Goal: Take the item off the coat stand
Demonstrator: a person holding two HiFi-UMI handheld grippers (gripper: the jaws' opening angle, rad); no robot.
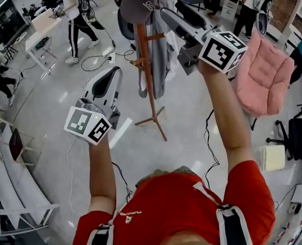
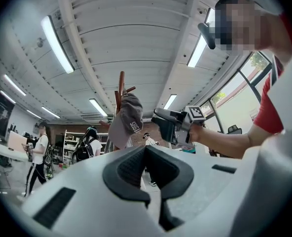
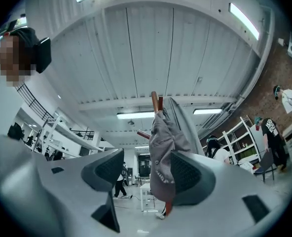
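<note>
Red shirt (image 1: 181, 208) and both bare forearms fill the near ground, with the person standing on the floor just short of the coat stand (image 1: 147, 70).

Findings:

1. The item to be removed, a grey cap (image 1: 141, 1), sits hooked over the top of the wooden pole. It has not been lifted. A grey garment (image 1: 161, 50) hangs on a lower peg on the far side and appears to play no part in the task.

2. The right gripper (image 3: 146, 164) is raised to cap height. Its jaws stand wide apart, and the cap hangs in the gap, close against the right-hand pad. Neither pad presses on the fabric, so the cap is not held. In my judgement the arm is held high and level so that the jaws can close across the cap's crown.

3. The left gripper (image 2: 146, 154) is held lower and back from the stand, its jaws clenched on nothing. It seems parked clear of the reach.

4. Risk, as judged: closing too deep could pinch the pole along with the cloth.
</note>
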